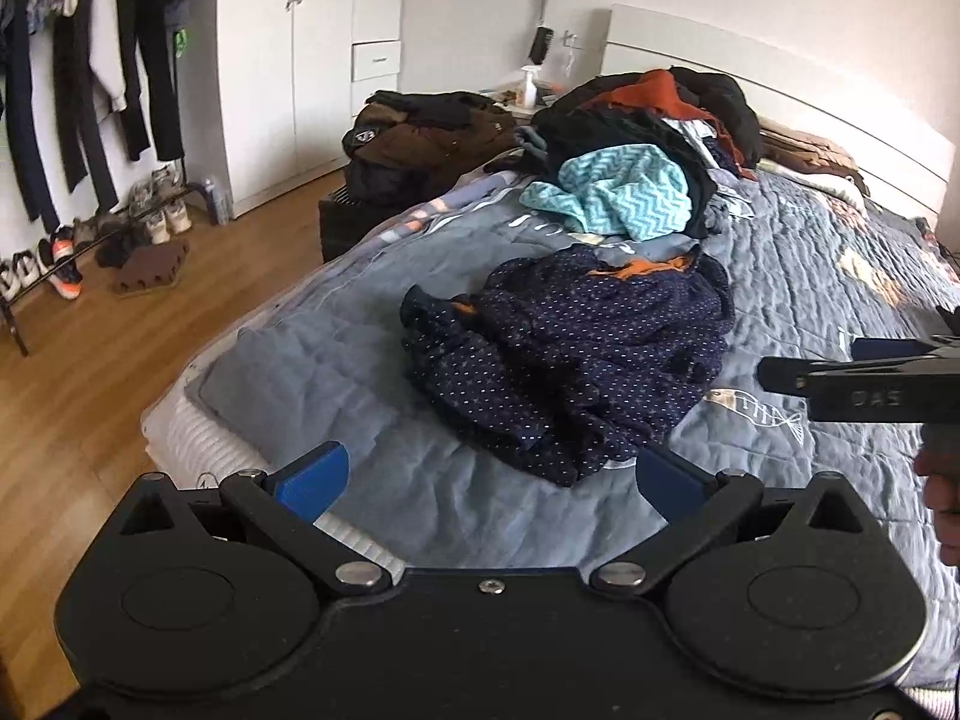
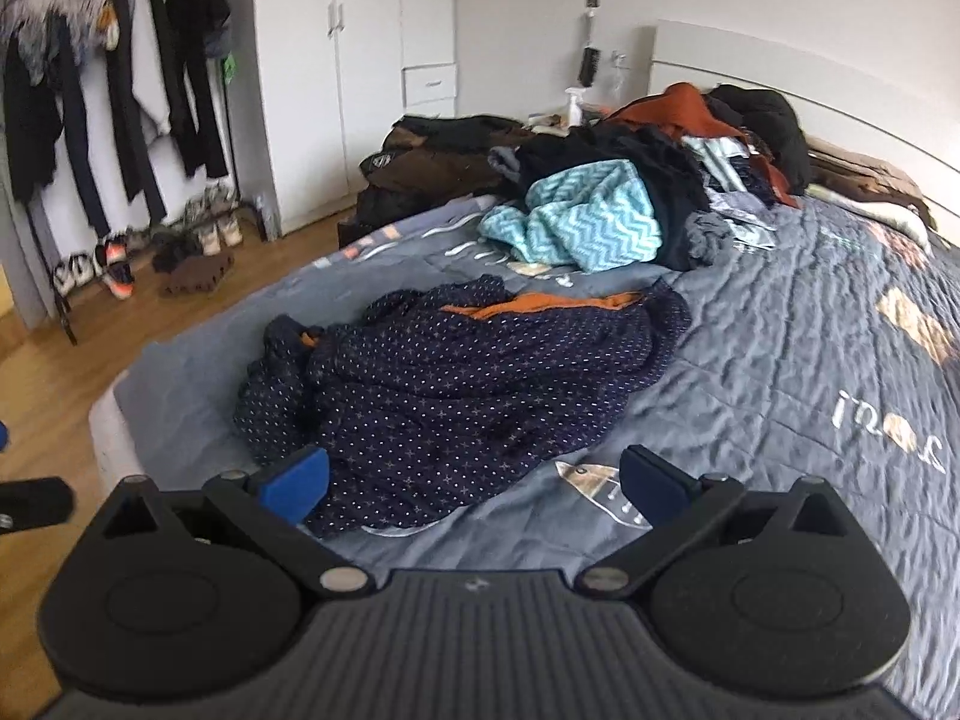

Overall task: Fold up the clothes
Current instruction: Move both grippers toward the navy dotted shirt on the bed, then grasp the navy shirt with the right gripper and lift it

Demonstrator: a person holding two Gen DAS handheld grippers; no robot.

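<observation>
A crumpled navy garment with white dots and an orange lining [image 1: 570, 354] [image 2: 456, 384] lies on the grey quilt of the bed [image 1: 810, 276] [image 2: 780, 360]. My left gripper [image 1: 492, 483] hovers open just short of its near edge, nothing between the blue pads. My right gripper [image 2: 474, 483] is also open and empty, its left pad over the garment's near hem. In the left wrist view the right gripper's black body [image 1: 864, 381] reaches in from the right edge. Behind lies a pile of clothes with a turquoise zigzag piece [image 1: 618, 192] [image 2: 576, 216].
Brown and black jackets [image 1: 426, 138] [image 2: 444, 150] are heaped beside the bed's far left. A clothes rack with dark hanging garments [image 1: 90, 78] [image 2: 108, 96] and shoes below stands by the wall on the wooden floor [image 1: 78, 390]. White wardrobe and headboard [image 1: 780, 90] sit behind.
</observation>
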